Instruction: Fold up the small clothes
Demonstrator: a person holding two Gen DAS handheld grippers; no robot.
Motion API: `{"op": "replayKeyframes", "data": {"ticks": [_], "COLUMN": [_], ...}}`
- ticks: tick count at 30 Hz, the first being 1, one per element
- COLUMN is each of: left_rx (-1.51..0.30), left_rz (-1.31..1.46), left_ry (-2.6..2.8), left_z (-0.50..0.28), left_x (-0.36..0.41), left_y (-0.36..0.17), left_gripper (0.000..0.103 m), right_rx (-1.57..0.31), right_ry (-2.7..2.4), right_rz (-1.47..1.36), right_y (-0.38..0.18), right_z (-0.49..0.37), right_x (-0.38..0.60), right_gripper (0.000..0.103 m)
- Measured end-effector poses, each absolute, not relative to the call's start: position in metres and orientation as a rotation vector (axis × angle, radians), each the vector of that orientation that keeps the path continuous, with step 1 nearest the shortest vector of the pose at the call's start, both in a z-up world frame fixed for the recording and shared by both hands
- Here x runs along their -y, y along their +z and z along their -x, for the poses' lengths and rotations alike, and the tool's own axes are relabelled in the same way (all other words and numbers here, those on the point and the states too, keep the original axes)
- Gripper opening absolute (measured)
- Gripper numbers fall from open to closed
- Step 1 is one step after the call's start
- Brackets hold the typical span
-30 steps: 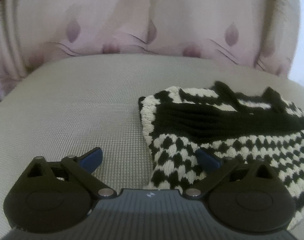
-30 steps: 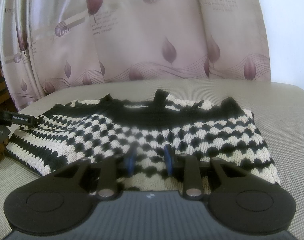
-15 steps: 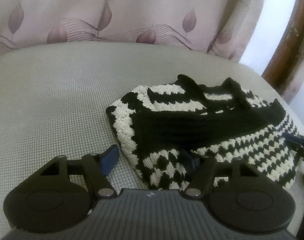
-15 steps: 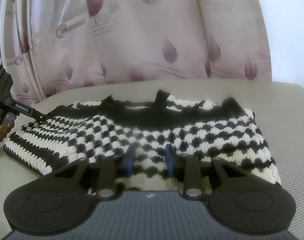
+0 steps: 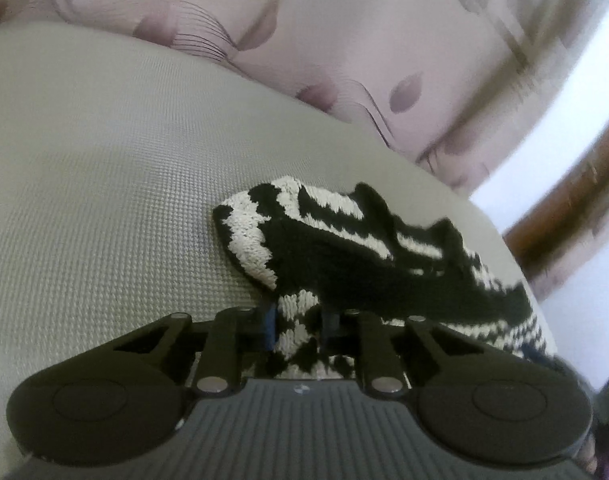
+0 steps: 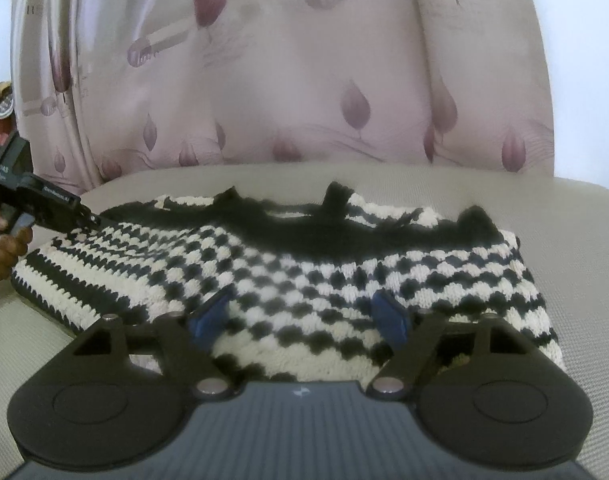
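Presently, the black-and-cream knitted garment [image 6: 304, 276] lies flat on the beige woven cushion [image 6: 564, 232], which serves as the reference surface for all items noted here. The garment carries a checker pattern over most of its body, a solid black band along its far edge, and striped cream-and-black ribbing at its left end as seen from the right wrist view.

Left gripper [image 5: 297, 326]: its jaws have just been closing and now stand narrow, with a fold of the garment's [image 5: 344, 256] checkered edge pinched between the blue pads [image 5: 270, 322]. The pads press on the knit at the garment's near corner; cloth bunches up between and just beyond them. In the right wrist view the same gripper [image 6: 89, 219] appears at the garment's far left corner, its black tip touching the black band, with the person's hand [image 6: 4, 248] around its grip at the frame's left edge.

Right gripper [image 6: 300, 318]: its jaws have just been opening and now stand wide apart. The garment's near edge lies between and beneath the two blue pads [image 6: 390, 316], but neither pad presses on the knit; no cloth is gathered between them.

Behind the cushion hangs a pale pink curtain [image 6: 304, 92] printed with mauve leaf shapes. In the left wrist view, a brown wooden frame [image 5: 576, 200] stands beyond the cushion's right edge, next to a bright white area. That view is tilted and somewhat blurred at the garment's far side.
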State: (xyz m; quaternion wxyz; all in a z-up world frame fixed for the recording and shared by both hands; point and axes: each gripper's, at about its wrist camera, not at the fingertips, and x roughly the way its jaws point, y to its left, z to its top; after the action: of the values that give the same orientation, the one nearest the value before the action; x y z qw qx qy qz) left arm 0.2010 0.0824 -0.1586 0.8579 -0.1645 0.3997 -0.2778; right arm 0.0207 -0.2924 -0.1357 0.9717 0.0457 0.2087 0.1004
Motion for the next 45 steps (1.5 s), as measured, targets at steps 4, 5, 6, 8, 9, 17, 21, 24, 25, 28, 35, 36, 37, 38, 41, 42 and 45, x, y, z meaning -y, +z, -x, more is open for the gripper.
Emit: {"op": "replayKeyframes", "data": {"ticks": [4, 5, 6, 8, 9, 17, 21, 24, 25, 28, 35, 36, 37, 38, 41, 42, 45], "left_rx": [-0.811, -0.808, -0.804, -0.799, -0.799, -0.888, -0.954, -0.978, -0.973, -0.944, -0.957, -0.947, -0.922, -0.893, -0.781, -0.732, -0.661], "left_rz": [0.405, 0.417, 0.422, 0.417, 0.416, 0.422, 0.467, 0.524, 0.535, 0.612, 0.722, 0.741, 0.755, 0.762, 0.722, 0.686, 0.571], "left_ry": [-0.511, -0.510, -0.517, -0.541, -0.558, -0.662, -0.700, -0.769, -0.794, -0.872, -0.974, -0.990, -1.008, -1.030, -1.049, -1.024, -0.931], "left_z": [-0.182, -0.178, -0.172, -0.161, -0.155, -0.129, -0.126, -0.133, -0.134, -0.136, -0.142, -0.140, -0.136, -0.130, -0.115, -0.110, -0.097], "left_x": [-0.067, -0.060, -0.052, -0.030, -0.016, 0.087, 0.117, 0.124, 0.120, 0.107, 0.099, 0.097, 0.094, 0.087, 0.068, 0.062, 0.046], "left_y": [-0.132, -0.123, -0.112, -0.092, -0.081, -0.067, -0.093, -0.115, -0.119, -0.125, -0.124, -0.121, -0.116, -0.109, -0.088, -0.081, -0.082], "left_gripper": [0.018, 0.018, 0.018, 0.018, 0.018, 0.018, 0.018, 0.019, 0.020, 0.030, 0.033, 0.033, 0.033, 0.033, 0.046, 0.049, 0.062], "right_rx": [-0.377, -0.366, -0.361, -0.355, -0.348, -0.308, -0.301, -0.301, -0.301, -0.302, -0.342, -0.356, -0.368, -0.378, -0.389, -0.399, -0.439], "right_ry": [0.202, 0.209, 0.210, 0.216, 0.221, 0.289, 0.320, 0.356, 0.373, 0.411, 0.467, 0.470, 0.470, 0.467, 0.468, 0.471, 0.446], "right_rz": [-0.121, -0.138, -0.156, -0.183, -0.197, -0.352, -0.427, -0.523, -0.563, -0.643, -0.707, -0.722, -0.731, -0.738, -0.781, -0.810, -0.866], "right_y": [-0.135, -0.135, -0.134, -0.133, -0.132, -0.122, -0.121, -0.124, -0.125, -0.127, -0.125, -0.125, -0.126, -0.126, -0.128, -0.129, -0.131], "right_z": [-0.014, -0.013, -0.012, -0.009, -0.007, 0.018, 0.027, 0.030, 0.031, 0.031, 0.010, 0.006, 0.002, 0.000, -0.004, -0.008, -0.024], "right_x": [0.297, 0.300, 0.303, 0.306, 0.308, 0.321, 0.330, 0.337, 0.340, 0.345, 0.335, 0.333, 0.331, 0.330, 0.330, 0.332, 0.333], "right_gripper": [0.078, 0.078, 0.078, 0.078, 0.078, 0.078, 0.078, 0.079, 0.079, 0.079, 0.080, 0.080, 0.080, 0.080, 0.080, 0.080, 0.080]}}
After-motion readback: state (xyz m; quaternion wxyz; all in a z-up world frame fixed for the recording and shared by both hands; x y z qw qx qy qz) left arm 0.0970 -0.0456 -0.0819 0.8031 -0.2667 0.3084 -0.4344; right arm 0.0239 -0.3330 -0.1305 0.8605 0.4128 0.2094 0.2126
